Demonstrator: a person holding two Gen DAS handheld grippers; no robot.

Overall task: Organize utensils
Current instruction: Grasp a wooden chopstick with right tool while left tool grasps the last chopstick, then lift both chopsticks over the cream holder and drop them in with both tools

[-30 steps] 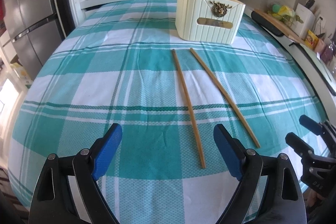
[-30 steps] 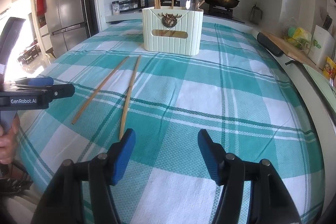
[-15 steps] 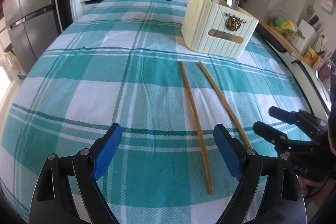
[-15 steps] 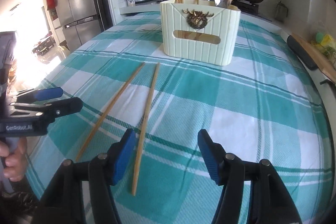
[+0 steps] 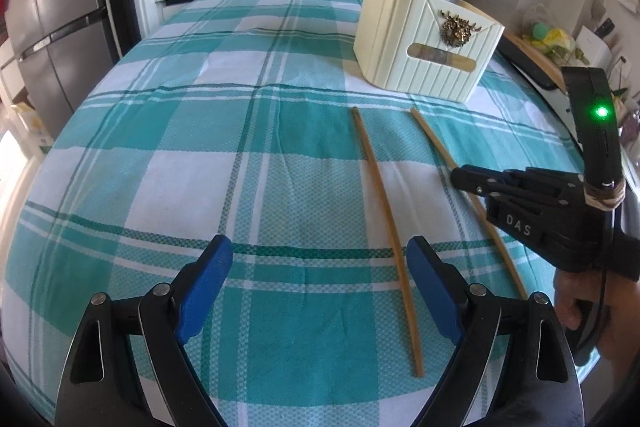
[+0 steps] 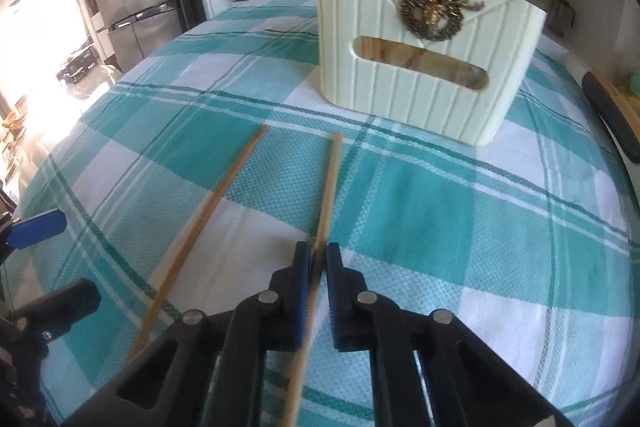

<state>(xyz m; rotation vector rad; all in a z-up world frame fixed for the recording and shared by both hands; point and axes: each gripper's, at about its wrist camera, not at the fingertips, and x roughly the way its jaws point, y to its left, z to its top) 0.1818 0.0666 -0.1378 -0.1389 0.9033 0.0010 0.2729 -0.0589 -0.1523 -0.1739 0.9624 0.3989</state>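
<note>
You are pinching right claw (image 6: 316, 259) onto thin, stiff chopstick (image 6: 326, 195), seemingly mid-length; left claw (image 5: 320, 267) gaping, idling.

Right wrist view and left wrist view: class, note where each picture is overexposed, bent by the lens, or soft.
Right wrist view: daylight at the left edge blows out to white; the holder looks slightly soft; right tongs closed on a chopstick. Left wrist view: the fisheye bows the tablecloth stripes and darkens the corners; left tongs open, sharp.
</note>
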